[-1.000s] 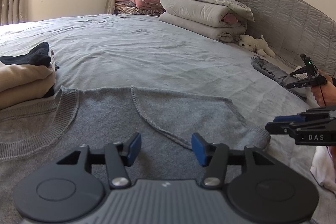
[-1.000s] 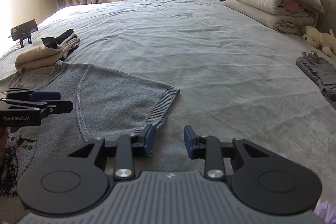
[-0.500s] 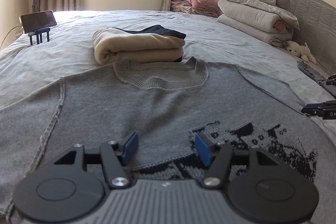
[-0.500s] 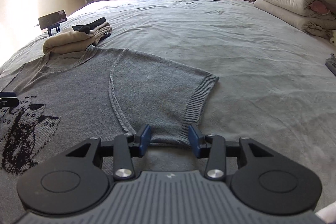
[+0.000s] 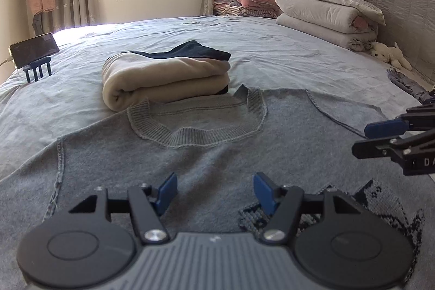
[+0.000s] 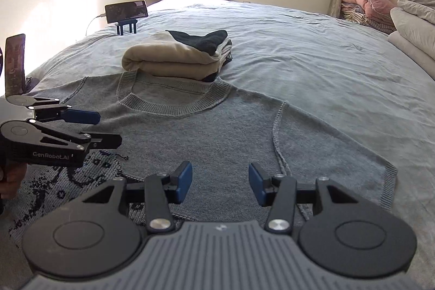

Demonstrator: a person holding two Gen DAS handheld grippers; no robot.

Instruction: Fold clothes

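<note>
Grey knit sweater [image 5: 190,162] flat on bed [image 5: 272,56], collar twd folded pile [image 5: 165,78]. Soft, floppy, light; grab at sleeve cuff/hem. L gripper [image 5: 214,190], R gripper [image 6: 219,182]: jaws spread, R just opening, nothing pinched.

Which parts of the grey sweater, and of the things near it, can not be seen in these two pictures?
- Sweater hem: both views, hidden under each gripper's body.
- Its dark knitted pattern: partly covered by the left gripper in the right wrist view.
- Folded pile: the number of garments is unclear in both views.
- Phone screen: too small and dark to read.
</note>
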